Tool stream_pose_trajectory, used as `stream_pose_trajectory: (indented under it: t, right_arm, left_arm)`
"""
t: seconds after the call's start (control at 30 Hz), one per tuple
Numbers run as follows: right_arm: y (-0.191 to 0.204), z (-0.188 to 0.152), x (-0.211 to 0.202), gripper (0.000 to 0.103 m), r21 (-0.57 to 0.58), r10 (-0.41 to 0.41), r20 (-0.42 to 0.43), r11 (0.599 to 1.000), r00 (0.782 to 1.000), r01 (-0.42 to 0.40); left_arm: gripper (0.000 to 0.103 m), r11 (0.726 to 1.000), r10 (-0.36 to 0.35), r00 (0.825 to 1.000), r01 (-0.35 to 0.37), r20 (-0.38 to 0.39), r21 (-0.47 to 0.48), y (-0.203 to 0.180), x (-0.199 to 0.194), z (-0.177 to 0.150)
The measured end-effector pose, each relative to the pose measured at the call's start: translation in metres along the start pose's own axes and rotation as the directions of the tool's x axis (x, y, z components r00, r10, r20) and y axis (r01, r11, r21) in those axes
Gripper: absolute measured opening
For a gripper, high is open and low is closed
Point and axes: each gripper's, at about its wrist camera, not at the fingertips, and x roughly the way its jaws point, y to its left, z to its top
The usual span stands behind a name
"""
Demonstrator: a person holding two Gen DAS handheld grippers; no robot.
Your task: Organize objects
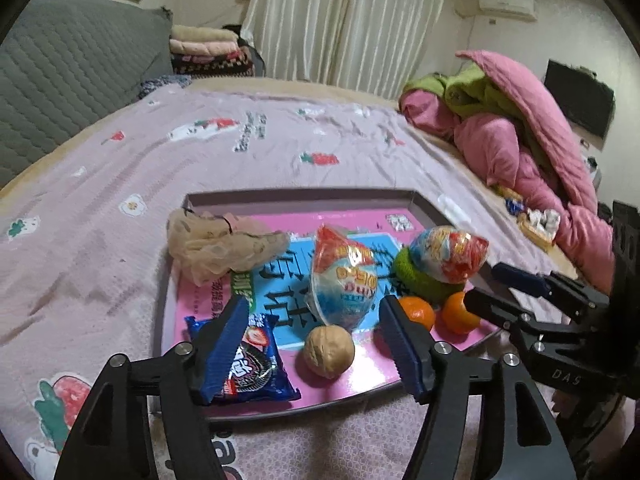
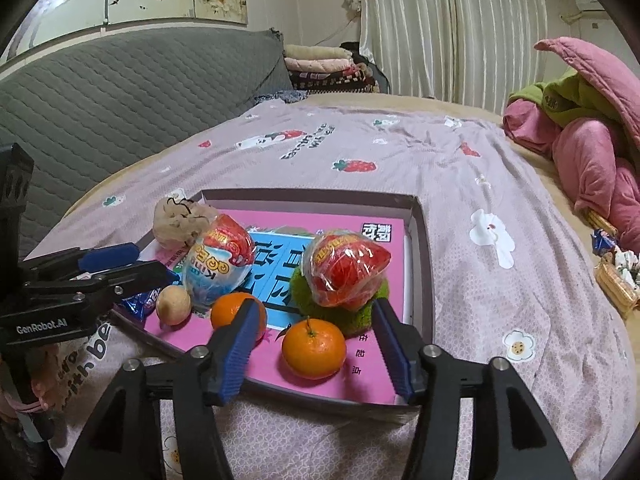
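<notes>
A shallow pink box lid (image 1: 200, 200) (image 2: 416, 204) lies on the bed. In it are a blue cookie packet (image 1: 256, 368), a walnut (image 1: 329, 351) (image 2: 173, 305), two wrapped toy eggs (image 1: 346, 276) (image 1: 450, 254), two tangerines (image 2: 314, 348) (image 2: 232, 312), a green scrunchie (image 2: 312, 292) under one egg and a beige scrunchie (image 1: 218, 246). My left gripper (image 1: 316, 320) is open above the walnut; its left finger overlaps the packet. My right gripper (image 2: 314, 320) is open around the near tangerine.
The bed has a lilac strawberry-print sheet (image 1: 260, 140). A grey quilted headboard (image 2: 120, 92) is at left. Pink and green quilts (image 1: 520, 128) are piled at right, with snack packets (image 2: 612, 268) by the bed edge.
</notes>
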Motion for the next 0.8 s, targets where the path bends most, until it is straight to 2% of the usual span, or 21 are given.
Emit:
stream_pose_trajectory:
  t: [0.17,0.33,0.67,0.77,0.8]
  right_arm:
    - [0.004,0.002,-0.008,0.064,-0.002,-0.004,0.036,1.000,0.999,0.004]
    - [0.009,0.003,-0.017,0.067,0.002,-0.002,0.074,1.000,0.997,0.002]
    - [0.020,0.002,-0.029,0.071,-0.030,-0.003,0.127,1.000,0.992,0.007]
    - [0.021,0.001,-0.033,0.074,-0.030,-0.007,0.144,0.999,0.990,0.011]
    - [0.021,0.000,-0.034,0.078,-0.026,-0.006,0.150,1.000,0.989,0.010]
  left_arm:
    - [0.074,1.000,-0.001,0.999,0.002,0.046,-0.020,0.002,-0.015,0.003]
    - [0.076,0.999,0.005,0.999,-0.004,0.043,-0.034,0.002,-0.023,-0.002]
    - [0.080,0.997,0.078,0.993,-0.079,0.086,0.004,-0.003,-0.038,-0.011]
    - [0.080,0.994,0.103,0.988,-0.107,0.112,0.024,-0.004,-0.043,-0.013]
    - [0.080,0.993,0.109,0.987,-0.113,0.117,0.027,-0.005,-0.044,-0.014]
